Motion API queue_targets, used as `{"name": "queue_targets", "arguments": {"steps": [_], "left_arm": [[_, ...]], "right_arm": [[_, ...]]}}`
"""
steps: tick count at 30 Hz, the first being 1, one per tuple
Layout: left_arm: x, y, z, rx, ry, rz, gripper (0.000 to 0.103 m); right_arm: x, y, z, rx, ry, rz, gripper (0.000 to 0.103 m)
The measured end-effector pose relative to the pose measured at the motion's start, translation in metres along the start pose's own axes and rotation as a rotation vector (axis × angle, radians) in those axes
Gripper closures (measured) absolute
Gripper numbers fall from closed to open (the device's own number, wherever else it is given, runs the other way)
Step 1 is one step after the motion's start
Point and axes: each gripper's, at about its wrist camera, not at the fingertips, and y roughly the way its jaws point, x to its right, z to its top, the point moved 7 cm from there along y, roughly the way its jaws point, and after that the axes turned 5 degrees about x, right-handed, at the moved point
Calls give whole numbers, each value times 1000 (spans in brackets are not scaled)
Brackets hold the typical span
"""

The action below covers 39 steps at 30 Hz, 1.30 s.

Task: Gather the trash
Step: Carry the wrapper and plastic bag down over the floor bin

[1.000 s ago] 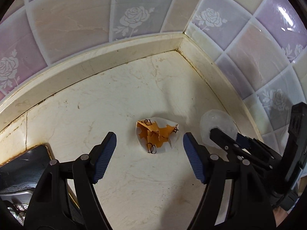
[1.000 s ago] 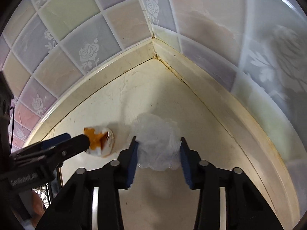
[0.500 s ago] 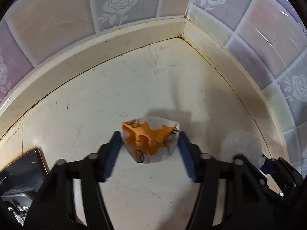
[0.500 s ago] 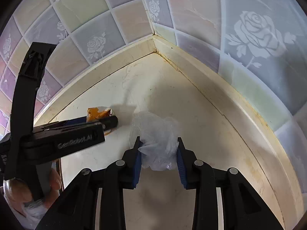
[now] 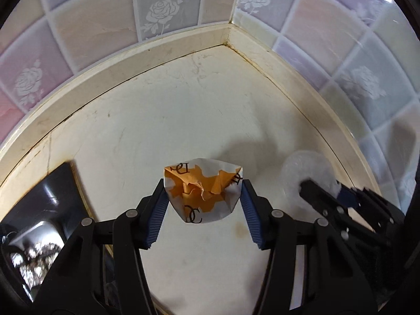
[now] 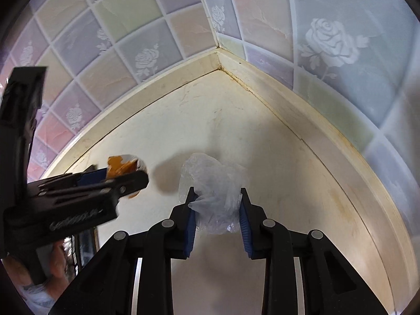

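A crumpled orange-and-white paper wrapper [image 5: 202, 189] with black lettering is pinched between the blue pads of my left gripper [image 5: 203, 183], which is shut on it over the cream counter [image 5: 157, 120]. To its right, a crumpled clear plastic wad [image 6: 210, 176] sits between the pads of my right gripper [image 6: 217, 191]. Its jaws are closing and press the plastic from both sides. From the right wrist view the left gripper [image 6: 123, 173] shows at the left with the wrapper [image 6: 118, 164]. In the left wrist view the right gripper [image 5: 323, 190] holds the plastic wad [image 5: 304, 165].
Both grippers work in a counter corner where two tiled walls [image 5: 162, 10] with rose patterns meet above a raised cream ledge [image 5: 228, 34]. A black glossy stove top [image 5: 39, 204] lies at the left. A person's hand [image 6: 52, 267] holds the left gripper.
The left gripper moved forward over the wrapper and shut on it. The right gripper's jaws narrowed on the plastic wad. Both views drew back a little from the corner.
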Motion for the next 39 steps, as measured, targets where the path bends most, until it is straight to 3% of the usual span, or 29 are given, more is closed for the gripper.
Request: {"name": "queue_targets", "arguments": {"steps": [12,17,29,39], "left_arm": [[53,-145,-77,119,19,-10,52],[85,-206,-124,181,5,-3,52],[162,-311,-261,273,-19,32,52],[197,-339,-365,276,5,77,52]], "right_arm": [[-34,-140,-45,82,-107,53,75],[-36,-207,-77,120,-136,112,75],[-1,-358,-202,163,-214,193,75],[30,-403,-317,101,-218,213,75]]}}
